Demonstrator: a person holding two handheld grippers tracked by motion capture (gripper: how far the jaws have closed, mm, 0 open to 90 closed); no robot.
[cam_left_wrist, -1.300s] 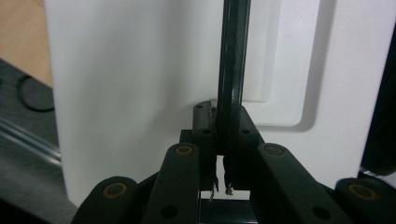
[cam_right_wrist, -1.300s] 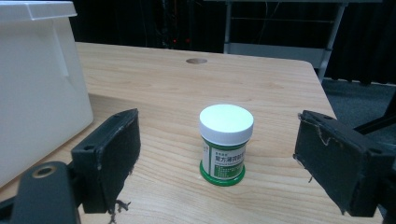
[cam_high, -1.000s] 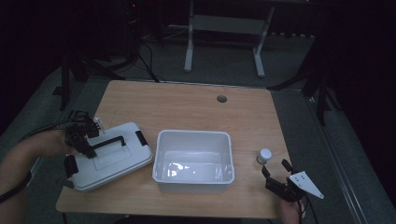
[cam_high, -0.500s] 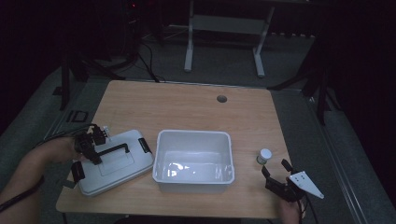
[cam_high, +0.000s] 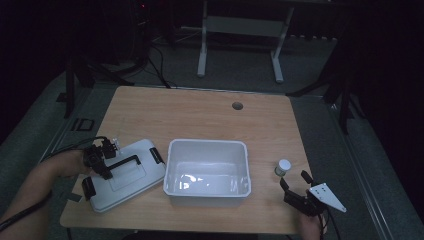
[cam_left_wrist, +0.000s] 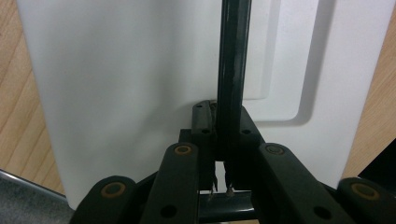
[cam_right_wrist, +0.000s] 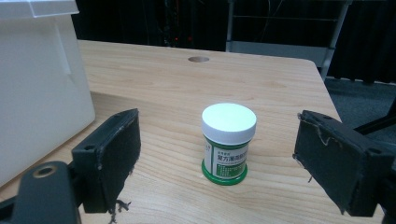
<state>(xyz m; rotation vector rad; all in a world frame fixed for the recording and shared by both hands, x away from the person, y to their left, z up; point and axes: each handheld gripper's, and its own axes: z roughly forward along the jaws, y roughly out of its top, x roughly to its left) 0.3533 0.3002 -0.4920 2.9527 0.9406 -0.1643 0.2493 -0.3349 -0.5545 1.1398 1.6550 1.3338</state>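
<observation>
The wooden counter (cam_high: 200, 112) carries an open white bin (cam_high: 207, 172) at its middle. Left of the bin lies a flat white lid (cam_high: 125, 175) with a black handle (cam_left_wrist: 232, 60); the left hand-held gripper (cam_high: 100, 160) is clenched on that handle. Right of the bin stands a small green jar (cam_right_wrist: 228, 142) with a white cap, upright, between the spread, released jaws of the right hand-held gripper (cam_high: 299, 192), untouched.

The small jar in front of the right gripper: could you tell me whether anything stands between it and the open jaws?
Nothing visible does. The jar stands upright on bare table ahead of the open right gripper; the white bin stands off to one side.
</observation>
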